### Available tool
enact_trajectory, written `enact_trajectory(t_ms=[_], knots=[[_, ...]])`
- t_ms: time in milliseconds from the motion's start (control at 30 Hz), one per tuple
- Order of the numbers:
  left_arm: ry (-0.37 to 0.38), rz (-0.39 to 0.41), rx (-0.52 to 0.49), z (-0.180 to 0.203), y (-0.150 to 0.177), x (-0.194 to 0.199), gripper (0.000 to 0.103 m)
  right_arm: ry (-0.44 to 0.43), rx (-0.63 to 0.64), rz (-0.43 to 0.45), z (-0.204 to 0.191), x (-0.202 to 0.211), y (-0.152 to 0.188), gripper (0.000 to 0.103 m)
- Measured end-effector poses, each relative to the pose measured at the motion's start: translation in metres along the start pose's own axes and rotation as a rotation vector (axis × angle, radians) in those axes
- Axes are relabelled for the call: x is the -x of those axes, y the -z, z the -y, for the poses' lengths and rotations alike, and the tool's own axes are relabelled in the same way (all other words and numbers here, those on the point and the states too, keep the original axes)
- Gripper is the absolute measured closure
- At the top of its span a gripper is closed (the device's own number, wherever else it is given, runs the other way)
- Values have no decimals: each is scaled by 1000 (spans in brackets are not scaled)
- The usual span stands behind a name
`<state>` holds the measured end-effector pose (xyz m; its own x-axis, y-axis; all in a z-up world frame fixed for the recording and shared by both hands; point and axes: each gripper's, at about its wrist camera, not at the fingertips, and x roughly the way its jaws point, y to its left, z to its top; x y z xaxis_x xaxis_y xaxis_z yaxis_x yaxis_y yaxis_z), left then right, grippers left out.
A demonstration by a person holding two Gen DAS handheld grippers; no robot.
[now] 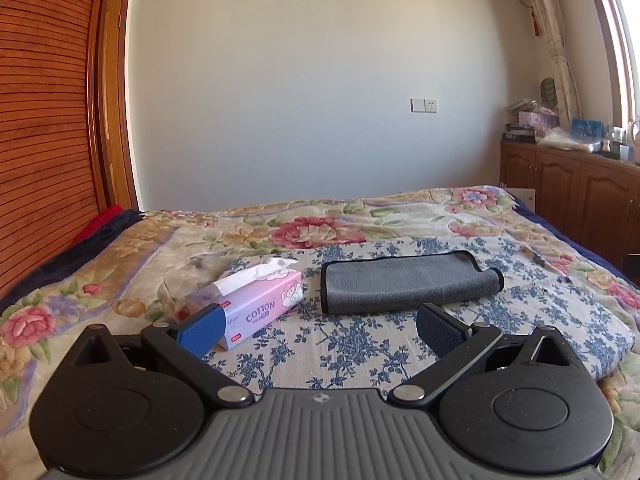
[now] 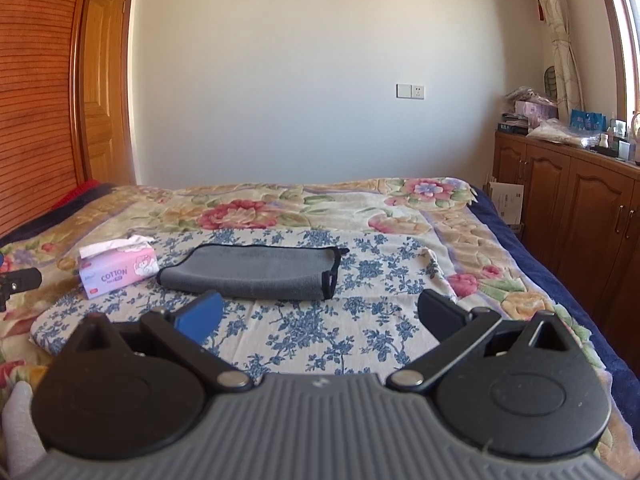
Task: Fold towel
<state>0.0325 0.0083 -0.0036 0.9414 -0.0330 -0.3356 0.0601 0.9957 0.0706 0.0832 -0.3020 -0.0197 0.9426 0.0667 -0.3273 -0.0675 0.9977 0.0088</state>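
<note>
In the left wrist view, the left gripper (image 1: 320, 326) hangs above the bed (image 1: 120, 248) with its jaws spread wide, holding nothing. The towel (image 1: 408, 282) lies ahead on the blue-flowered cloth (image 1: 360, 344), just right of a tissue box (image 1: 256, 300). A good start, I judge, is to pinch one black-trimmed corner cleanly (not the thick middle).

In the right wrist view, the right gripper (image 2: 320, 316) is likewise spread and empty, the towel (image 2: 256, 276) just beyond it. It is grey, soft-looking, already doubled over, its right end slightly curled.
</note>
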Motion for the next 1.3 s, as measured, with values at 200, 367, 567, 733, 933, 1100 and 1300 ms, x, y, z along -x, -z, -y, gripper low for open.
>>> enact_trajectory(t_ms=[200, 367, 567, 733, 933, 1100, 1300], knots=[[-3, 10, 7, -1, -1, 1, 0, 7, 6, 31, 0, 4, -1, 0], [-3, 15, 8, -1, -1, 2, 0, 12, 12, 46, -1, 5, -2, 0], [-1, 23, 9, -1, -3, 3, 0, 16, 14, 50, -2, 5, -1, 0], [-1, 21, 5, -1, -3, 3, 0, 17, 14, 50, -2, 5, -1, 0], [-1, 21, 5, -1, -3, 3, 0, 17, 14, 51, -2, 5, -1, 0], [-1, 22, 5, -1, -3, 3, 0, 17, 14, 51, -2, 5, -1, 0], [-2, 21, 6, -1, -3, 3, 0, 17, 13, 51, -2, 5, -1, 0]])
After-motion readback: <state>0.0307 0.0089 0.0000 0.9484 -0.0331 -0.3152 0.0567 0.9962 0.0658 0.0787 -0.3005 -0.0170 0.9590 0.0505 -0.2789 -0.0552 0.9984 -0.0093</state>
